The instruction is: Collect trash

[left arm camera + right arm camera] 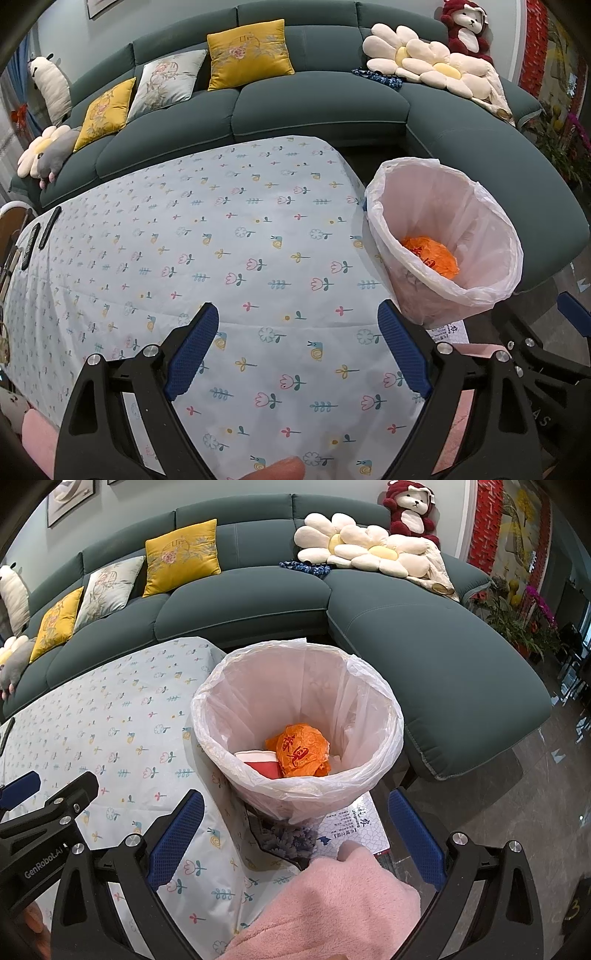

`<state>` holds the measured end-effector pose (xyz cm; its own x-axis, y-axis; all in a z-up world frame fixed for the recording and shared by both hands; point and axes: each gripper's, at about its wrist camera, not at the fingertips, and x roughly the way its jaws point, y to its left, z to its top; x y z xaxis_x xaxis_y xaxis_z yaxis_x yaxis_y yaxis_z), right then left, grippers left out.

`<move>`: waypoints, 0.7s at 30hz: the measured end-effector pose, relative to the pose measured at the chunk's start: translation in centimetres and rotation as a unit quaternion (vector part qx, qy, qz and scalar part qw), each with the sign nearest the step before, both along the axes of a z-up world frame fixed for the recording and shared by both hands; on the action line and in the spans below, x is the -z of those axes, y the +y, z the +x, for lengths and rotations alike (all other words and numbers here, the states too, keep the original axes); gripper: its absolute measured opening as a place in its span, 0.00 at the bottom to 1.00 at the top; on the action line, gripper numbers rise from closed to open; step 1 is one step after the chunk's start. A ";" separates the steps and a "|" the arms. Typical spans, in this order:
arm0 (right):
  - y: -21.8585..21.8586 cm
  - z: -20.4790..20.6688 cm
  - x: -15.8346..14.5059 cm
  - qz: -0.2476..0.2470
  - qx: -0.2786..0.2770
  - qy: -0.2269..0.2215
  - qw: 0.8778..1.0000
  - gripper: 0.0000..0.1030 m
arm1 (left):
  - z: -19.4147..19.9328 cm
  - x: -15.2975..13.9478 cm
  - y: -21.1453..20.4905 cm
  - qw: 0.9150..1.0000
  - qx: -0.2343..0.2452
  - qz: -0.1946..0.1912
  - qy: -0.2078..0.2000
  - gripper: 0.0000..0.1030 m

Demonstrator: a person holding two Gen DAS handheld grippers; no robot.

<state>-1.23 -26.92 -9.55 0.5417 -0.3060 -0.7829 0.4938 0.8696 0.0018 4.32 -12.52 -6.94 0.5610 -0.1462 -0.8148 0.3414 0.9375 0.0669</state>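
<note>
- Left wrist view: the left hand-held gripper hovers low over the surface, which is covered by a pale cloth printed with flowers and snails. Its jaws stand wide apart, released, with nothing between the blue pads.
- Left wrist view: the trash bin, lined with a white plastic bag, stands just beside the right end of the surface. An orange crumpled wrapper lies inside it; the bin wall hides whatever lies lower.
- Left wrist view: part of the right hand-held gripper shows at the right edge, cut off. Dark flat objects at the far left of the surface are too distorted to identify.
- Right wrist view: the right hand-held gripper points toward the trash bin from above and in front, jaws wide apart, holding nothing.
- Right wrist view: in the bin, the orange crumpled wrapper rests beside a red-and-white item, partly covered.
- Right wrist view: a pink fleece sleeve fills the lower middle and hides the bin's base; a printed box beneath it is only partly visible.
</note>
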 end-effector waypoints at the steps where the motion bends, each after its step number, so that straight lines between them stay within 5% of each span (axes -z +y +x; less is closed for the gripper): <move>1: 0.0 0.0 0.0 0.000 0.000 0.000 1.000 0.93 | 0.0 0.0 -0.1 1.000 0.000 0.001 -0.001 0.81; 21: 0.0 0.0 0.1 0.000 -0.001 0.002 1.000 0.93 | -0.3 0.1 -0.1 1.000 -0.002 -0.001 -0.005 0.80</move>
